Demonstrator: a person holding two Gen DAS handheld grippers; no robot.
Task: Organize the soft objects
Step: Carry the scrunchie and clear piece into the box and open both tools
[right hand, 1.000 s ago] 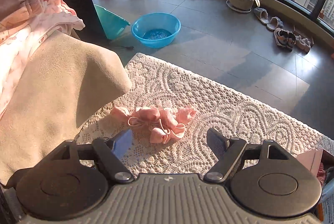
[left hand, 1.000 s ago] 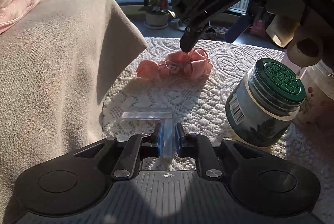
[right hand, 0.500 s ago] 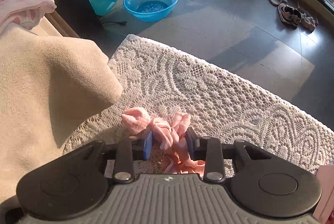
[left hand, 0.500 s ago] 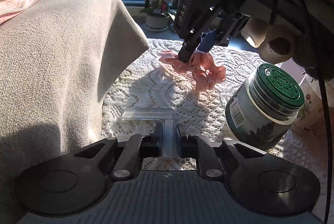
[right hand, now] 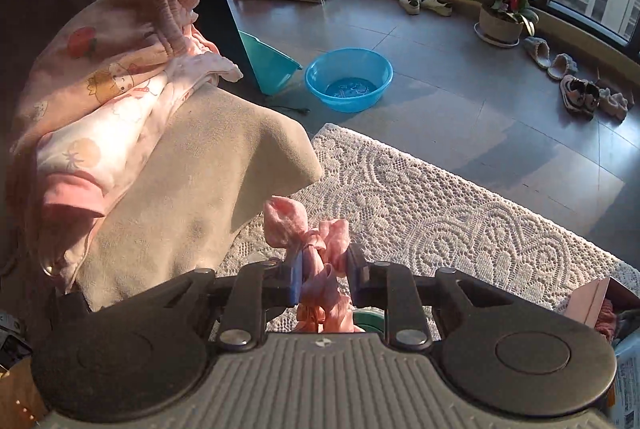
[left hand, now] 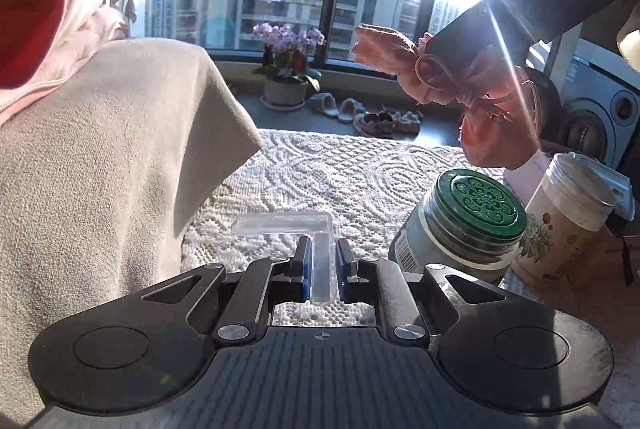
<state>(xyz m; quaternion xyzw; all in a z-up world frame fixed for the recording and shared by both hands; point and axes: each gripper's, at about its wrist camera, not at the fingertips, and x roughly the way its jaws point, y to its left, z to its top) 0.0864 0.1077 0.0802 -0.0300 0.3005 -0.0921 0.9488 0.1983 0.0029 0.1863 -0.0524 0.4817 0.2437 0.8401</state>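
Note:
A pink fabric bundle tied with cord (right hand: 286, 225) hangs in the air, and my right gripper (right hand: 326, 265) is shut on its middle. In the left wrist view the same bundle (left hand: 492, 133) dangles above the jars under the dark right gripper (left hand: 472, 37). My left gripper (left hand: 322, 249) is shut on a clear plastic T-shaped piece (left hand: 282, 223), low over the white lace cloth (left hand: 340, 169). A beige towel (right hand: 208, 181) is draped at the left, with pink printed garments (right hand: 120, 69) piled on it.
A green-lidded jar (left hand: 460, 229) and a floral canister (left hand: 564, 221) stand at the right of the lace cloth. Beyond the table are a blue basin (right hand: 348, 79), a flower pot (right hand: 500, 25) and shoes on the floor.
My right gripper closed on the pink bundle and lifted it off the lace cloth. The left gripper rose slightly and tilted up, still gripping the clear piece.

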